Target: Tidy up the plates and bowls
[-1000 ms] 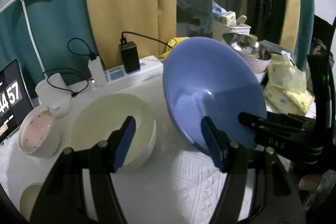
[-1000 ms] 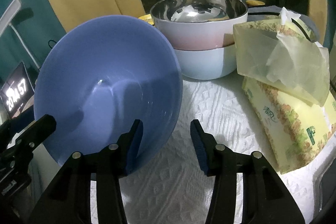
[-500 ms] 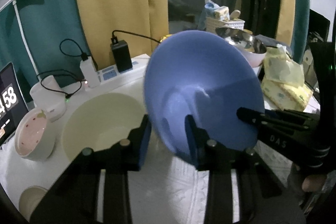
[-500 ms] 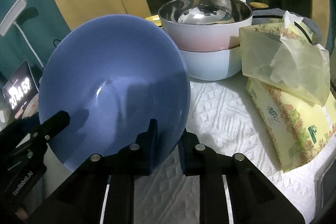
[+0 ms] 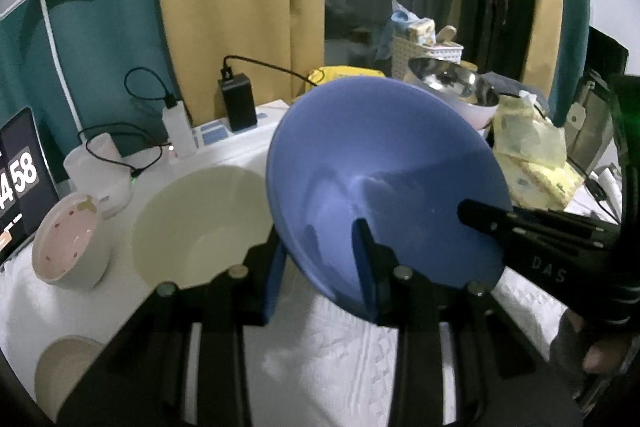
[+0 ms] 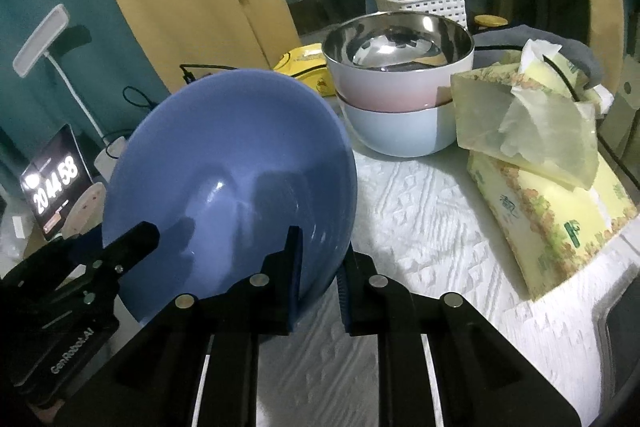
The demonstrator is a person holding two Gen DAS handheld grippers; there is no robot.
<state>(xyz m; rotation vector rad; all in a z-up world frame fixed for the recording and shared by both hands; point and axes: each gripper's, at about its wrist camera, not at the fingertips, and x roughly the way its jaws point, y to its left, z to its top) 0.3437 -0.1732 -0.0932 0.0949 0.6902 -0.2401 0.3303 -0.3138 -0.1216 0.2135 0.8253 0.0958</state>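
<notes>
A large blue bowl is held tilted above the white tablecloth, gripped on both sides. My left gripper is shut on its near-left rim. My right gripper is shut on the bowl's right rim; its arm shows in the left wrist view. A cream bowl sits left of the blue one. A small pink spotted bowl stands further left. A steel-lined pink bowl stacked on a pale blue bowl stands behind.
Tissue packs lie at the right. A power strip with chargers, a white cup, a clock screen and a lamp line the back left. A small beige cup sits at the near left.
Both grippers closed from open onto the blue bowl's rim, and the bowl rose and tilted slightly.
</notes>
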